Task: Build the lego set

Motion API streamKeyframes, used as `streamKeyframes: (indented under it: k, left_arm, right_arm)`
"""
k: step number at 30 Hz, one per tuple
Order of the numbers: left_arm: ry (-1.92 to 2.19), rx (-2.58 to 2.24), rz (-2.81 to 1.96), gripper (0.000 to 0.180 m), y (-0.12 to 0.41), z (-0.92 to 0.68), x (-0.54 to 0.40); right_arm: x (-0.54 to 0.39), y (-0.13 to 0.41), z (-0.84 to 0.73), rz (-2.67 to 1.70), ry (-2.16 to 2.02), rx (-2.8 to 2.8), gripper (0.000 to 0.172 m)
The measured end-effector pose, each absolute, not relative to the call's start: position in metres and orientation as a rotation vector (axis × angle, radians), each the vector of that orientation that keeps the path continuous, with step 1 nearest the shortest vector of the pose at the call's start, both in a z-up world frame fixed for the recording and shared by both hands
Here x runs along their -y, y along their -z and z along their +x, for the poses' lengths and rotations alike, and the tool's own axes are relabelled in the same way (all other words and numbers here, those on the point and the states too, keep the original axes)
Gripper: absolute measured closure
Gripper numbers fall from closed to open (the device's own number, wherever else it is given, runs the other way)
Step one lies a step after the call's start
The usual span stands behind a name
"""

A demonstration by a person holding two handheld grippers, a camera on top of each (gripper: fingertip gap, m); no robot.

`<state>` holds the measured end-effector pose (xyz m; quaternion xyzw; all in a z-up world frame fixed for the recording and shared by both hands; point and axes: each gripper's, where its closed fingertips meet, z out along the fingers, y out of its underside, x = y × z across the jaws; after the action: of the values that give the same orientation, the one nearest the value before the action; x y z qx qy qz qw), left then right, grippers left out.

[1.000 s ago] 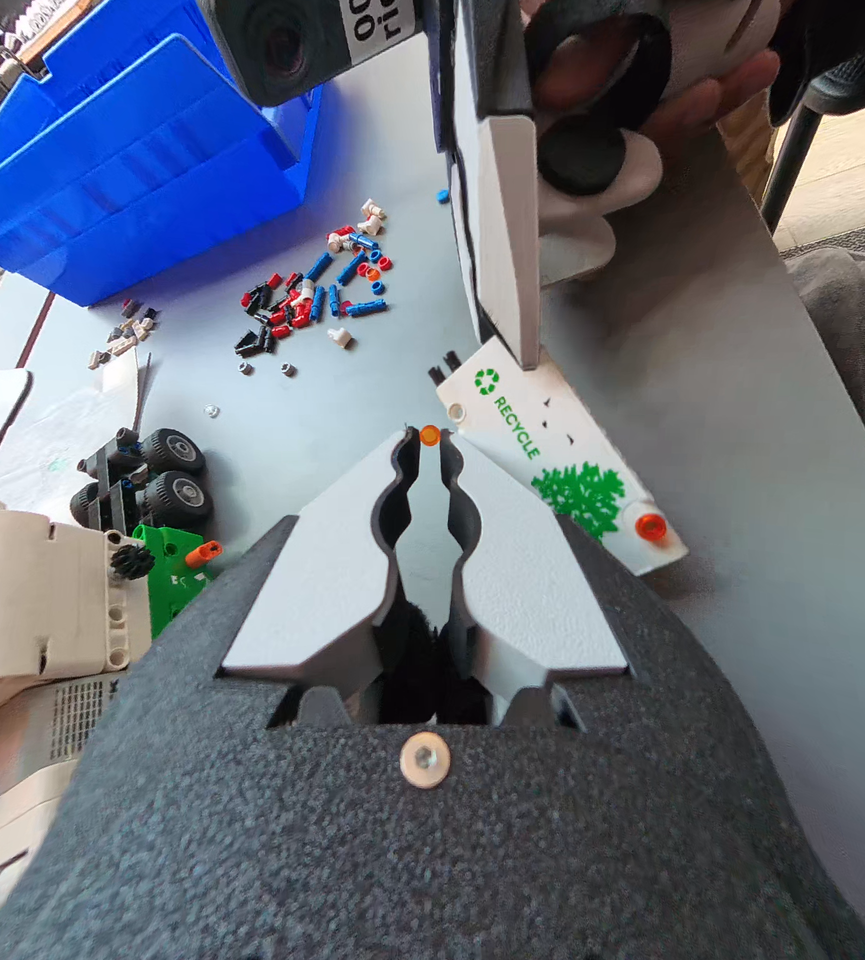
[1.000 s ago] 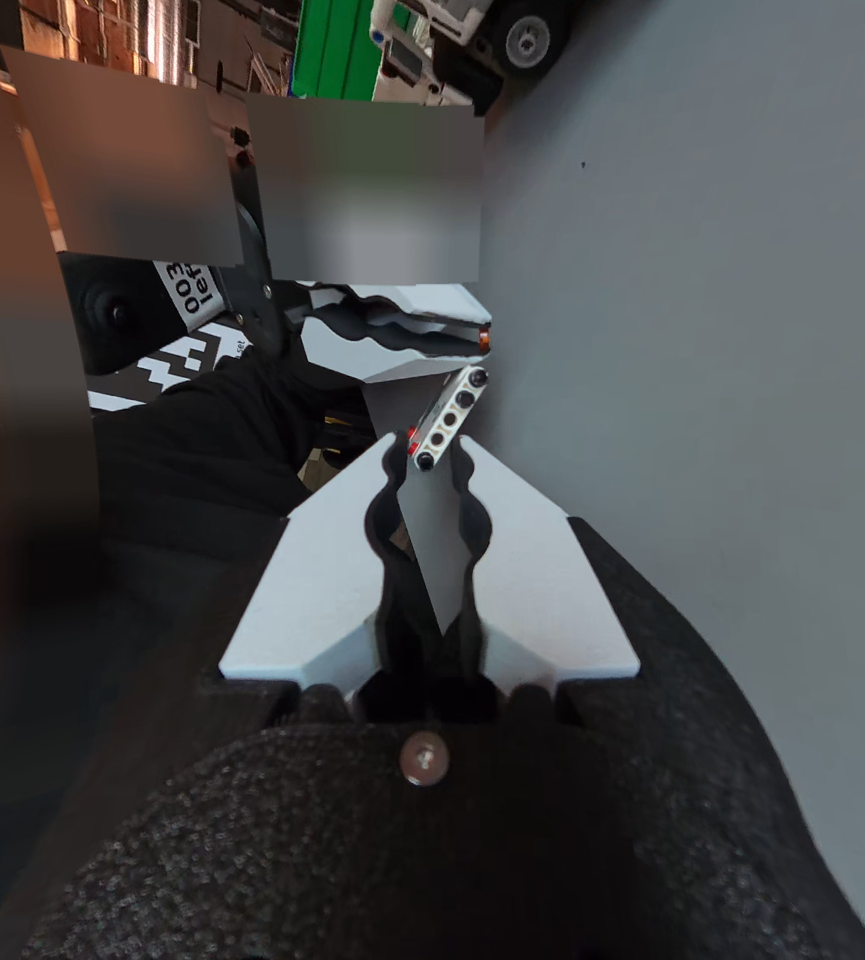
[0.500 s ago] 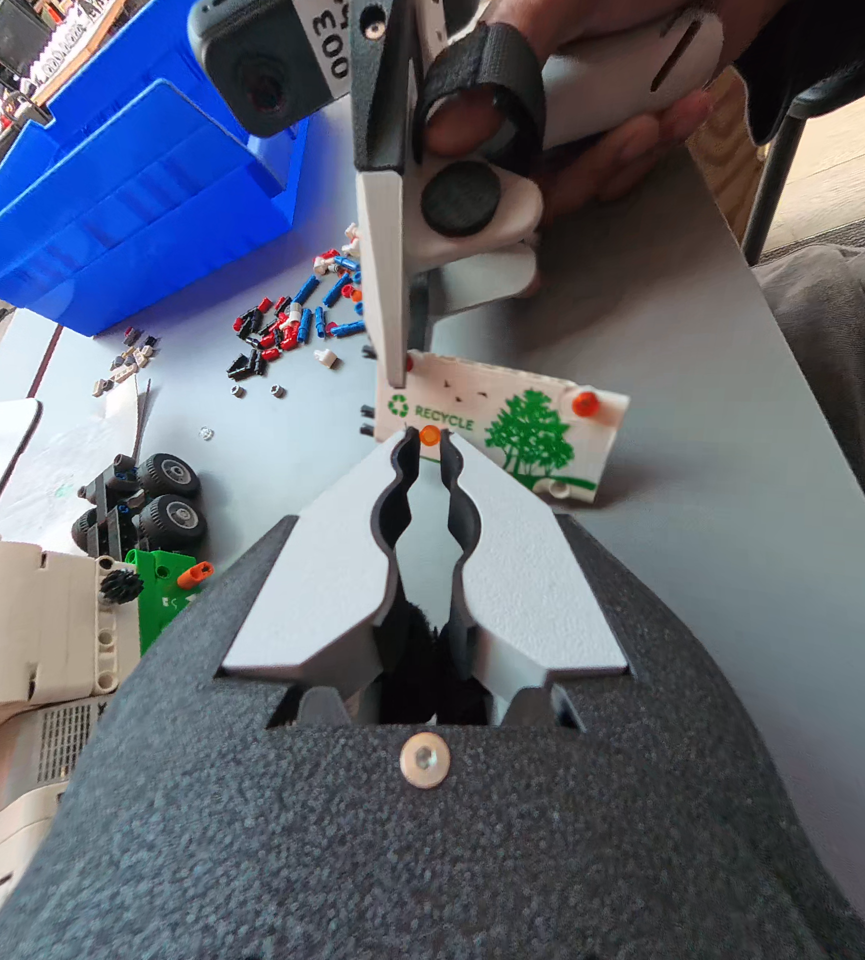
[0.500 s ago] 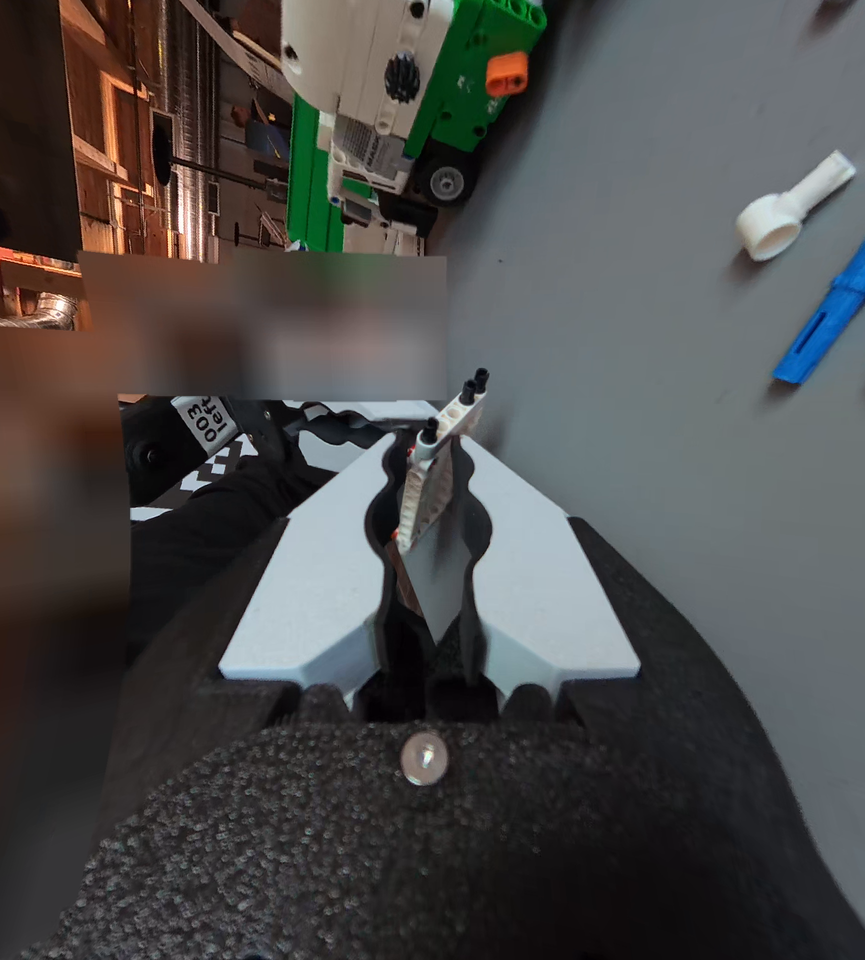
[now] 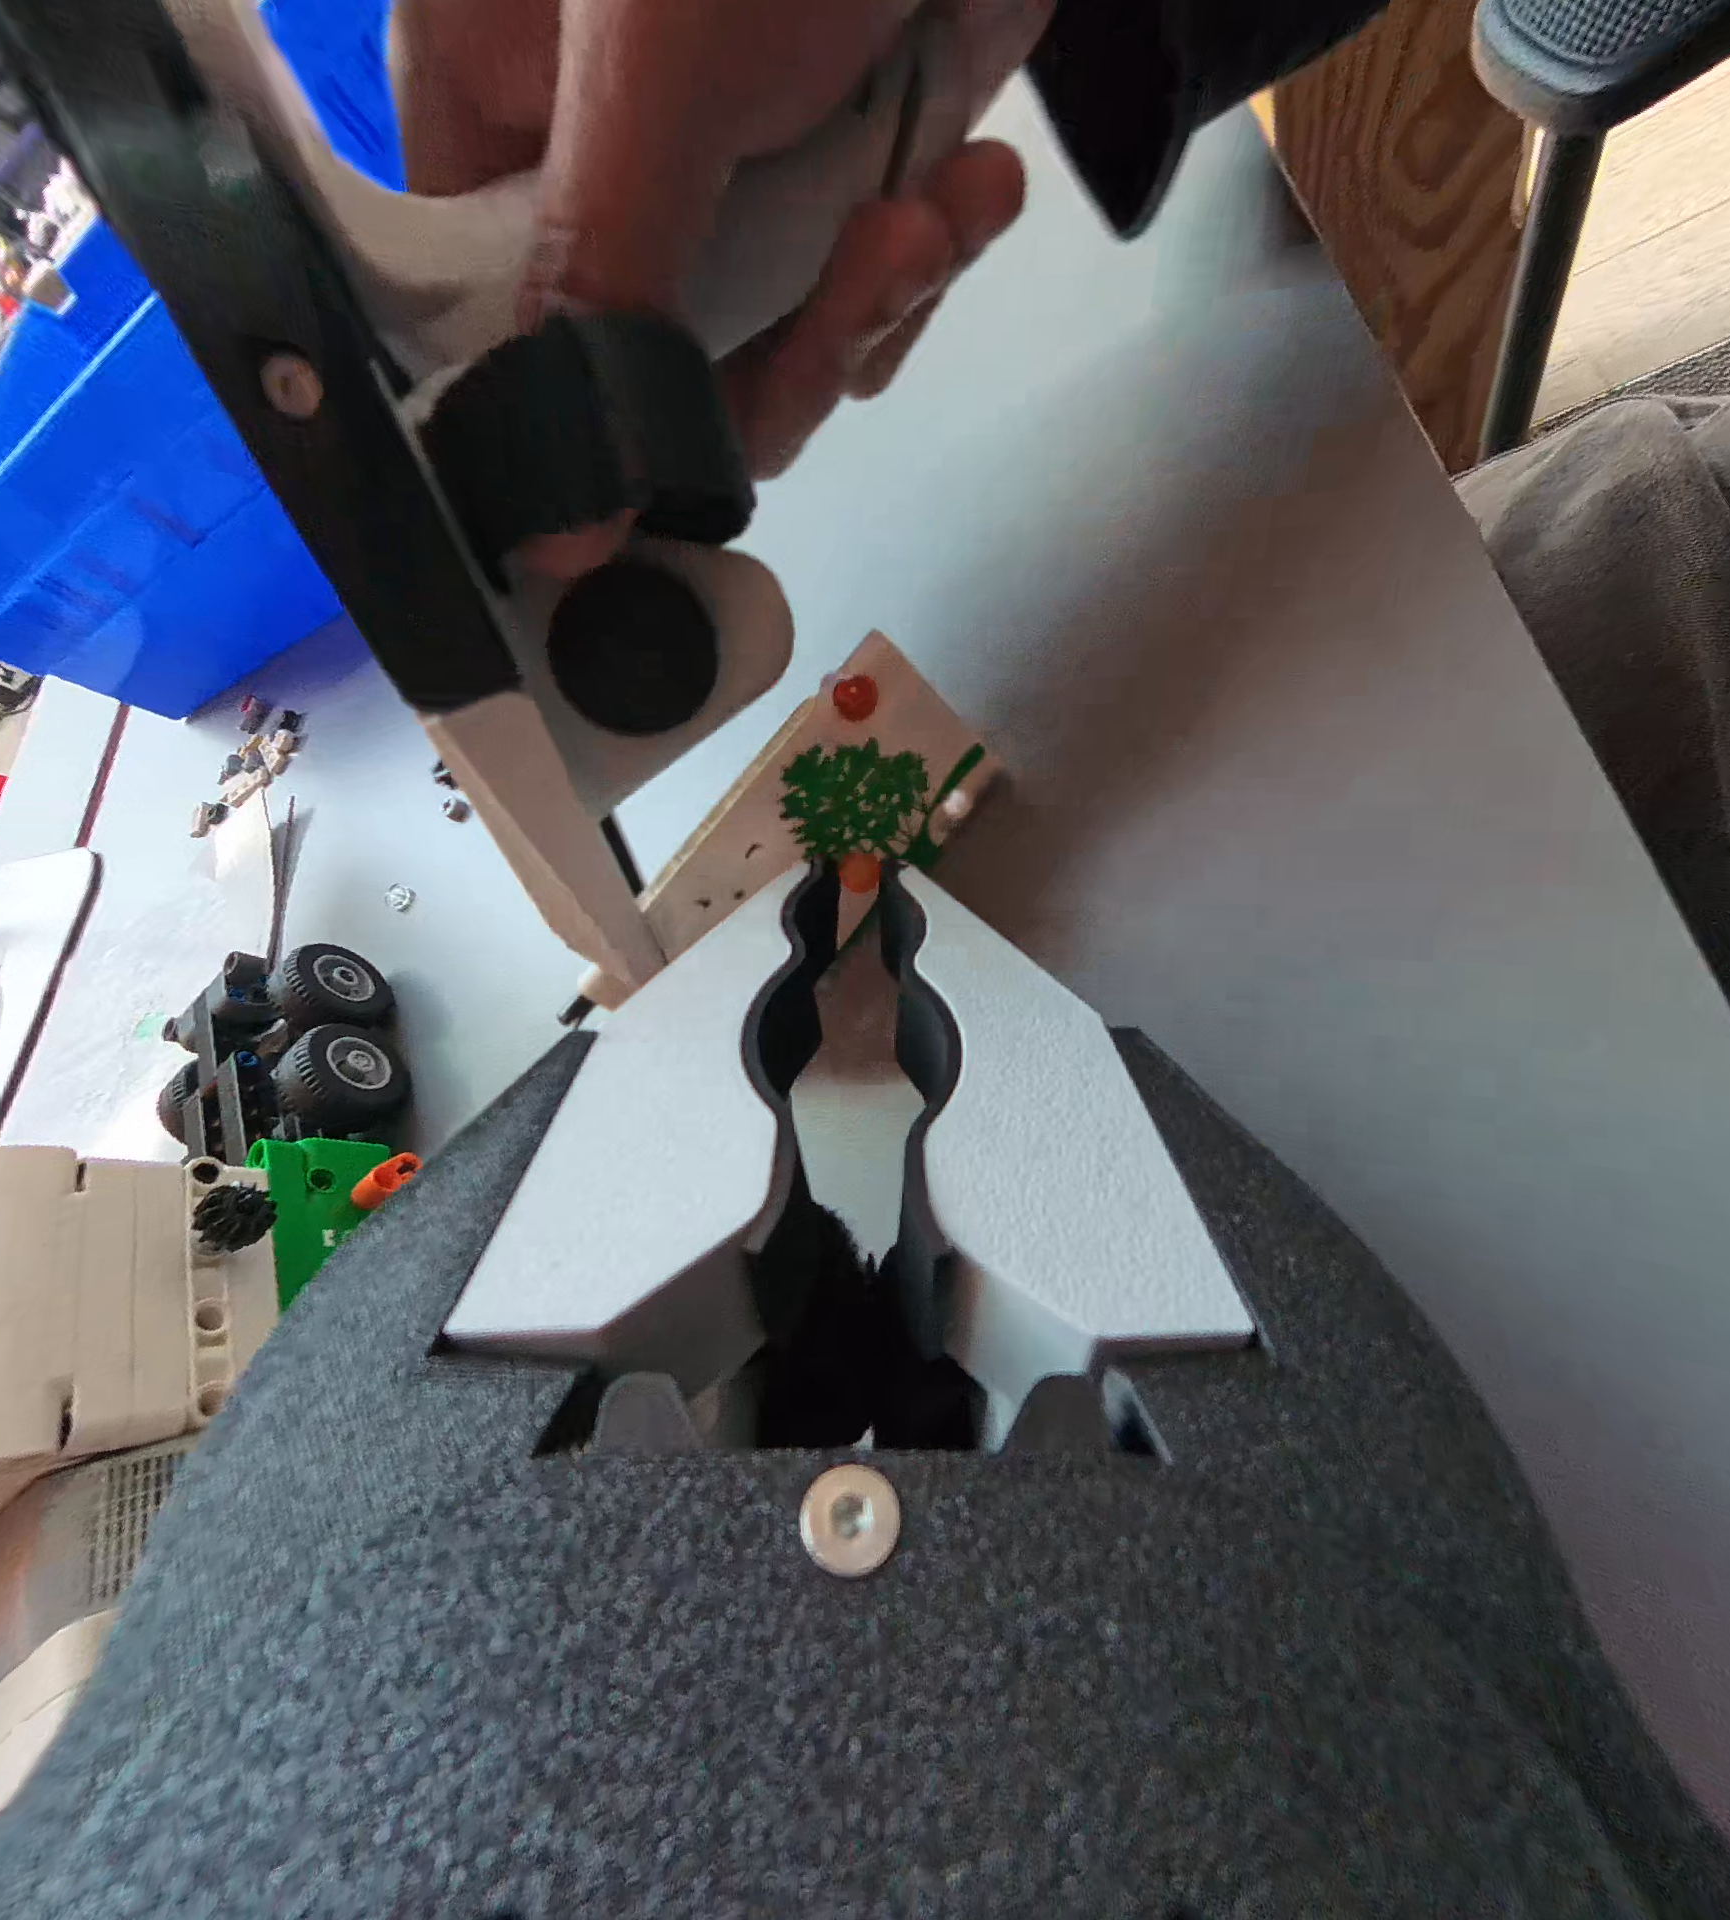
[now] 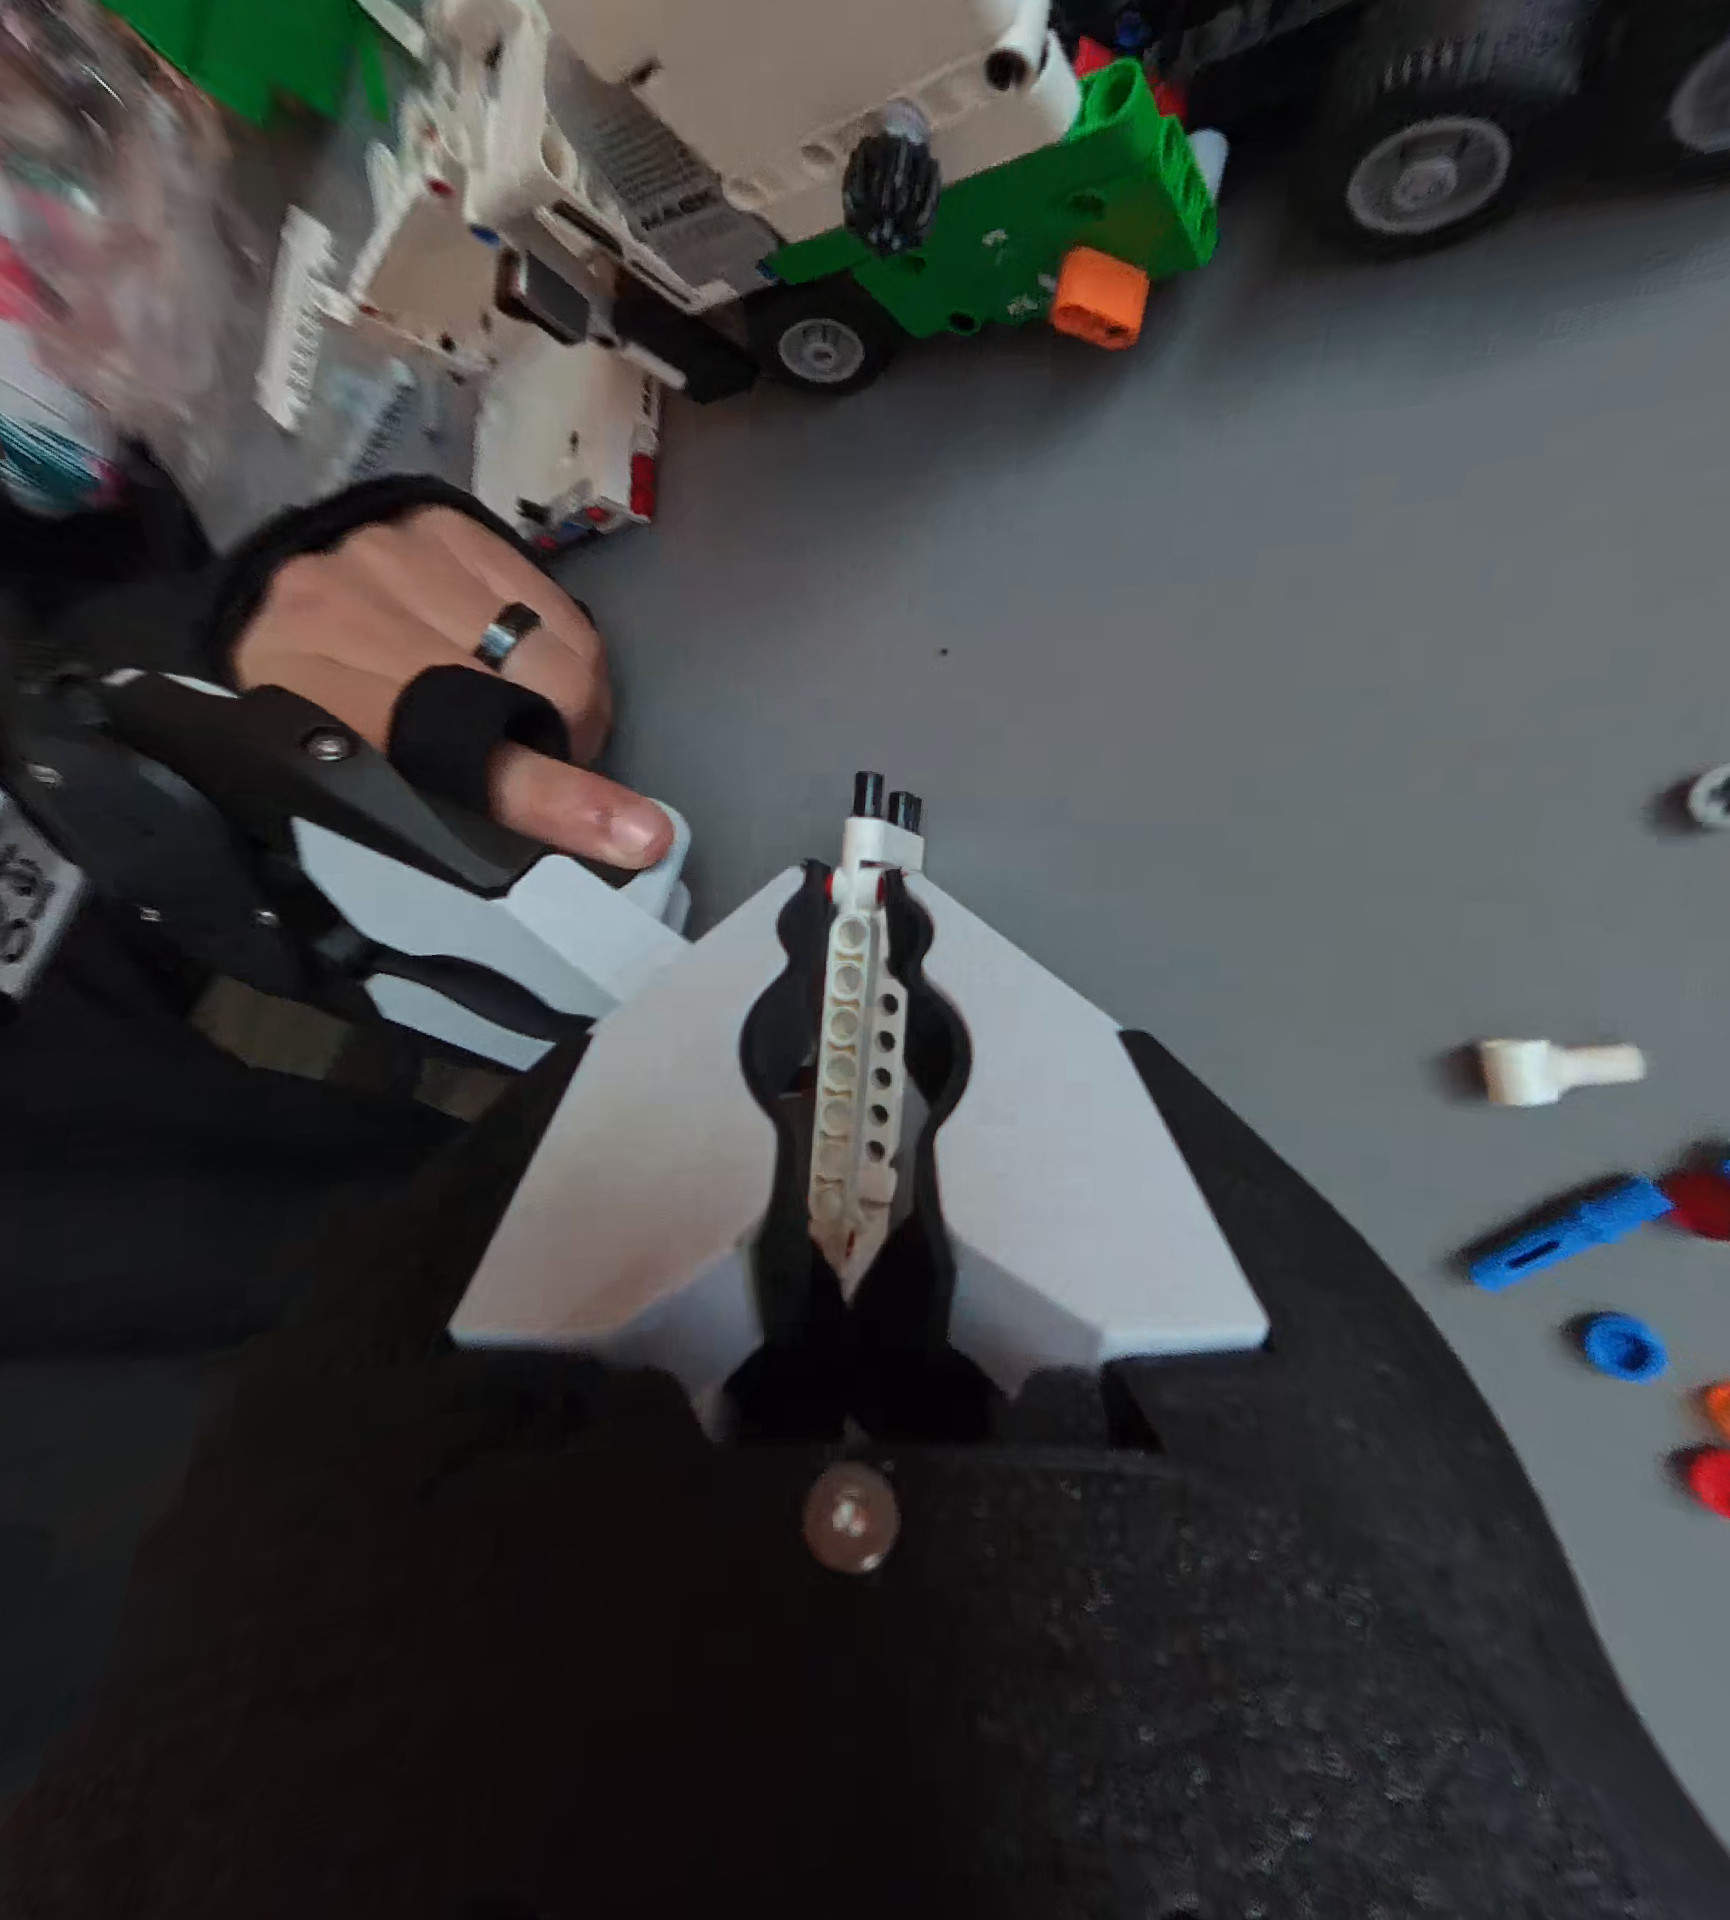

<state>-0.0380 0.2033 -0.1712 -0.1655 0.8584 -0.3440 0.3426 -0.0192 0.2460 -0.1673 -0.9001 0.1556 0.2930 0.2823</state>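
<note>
My left gripper (image 5: pixel 859 878) is shut on a small orange round stud (image 5: pixel 859 871) at its fingertips. Just beyond the stud is a white panel with a green tree print (image 5: pixel 856 805) and a red stud (image 5: pixel 854 694) near its far end. My right gripper (image 6: pixel 856 883) is shut on this panel (image 6: pixel 853 1039), which shows edge-on between its pads, with black pins (image 6: pixel 882 800) sticking out past the tips. In the left wrist view the right gripper's finger (image 5: pixel 570 831) comes down from the upper left onto the panel's near end. The left gripper also shows in the right wrist view (image 6: pixel 528 935), held by a hand.
A white and green toy truck (image 5: pixel 61 1278) and a wheel assembly (image 5: pixel 321 1029) stand at the left, with blue bins (image 5: pixel 113 468) behind. In the right wrist view the truck (image 6: pixel 840 156) is ahead and loose blue, red and white pieces (image 6: pixel 1567 1236) lie at the right on the grey table (image 6: pixel 1256 623). There is about 4 centimetres between the tips of the two grippers.
The right gripper's pads closed on the white panel and swung it from lying flat to tilted, tree end behind my left fingertips. The left gripper kept hold of the orange stud.
</note>
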Motion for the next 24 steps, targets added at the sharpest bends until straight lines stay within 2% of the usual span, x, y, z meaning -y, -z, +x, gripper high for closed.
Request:
streamKeyframes:
  k: [11, 16, 24]
  left_arm:
    - [0.934, -2.216, -0.128, 0.174, 0.164, -0.072, -0.170]
    - [0.936, -2.225, -0.125, 0.174, 0.165, -0.075, -0.170]
    - [0.919, -2.145, -0.231, 0.174, 0.154, -0.065, -0.198]
  right_arm:
    - [-0.256, 0.177, -0.045, -2.700, -0.459, 0.021, 0.154]
    - [-0.257, 0.164, -0.044, -2.607, -0.457, 0.032, 0.145]
    - [-0.233, 0.144, -0.032, -2.343, -0.398, 0.032, 0.142]
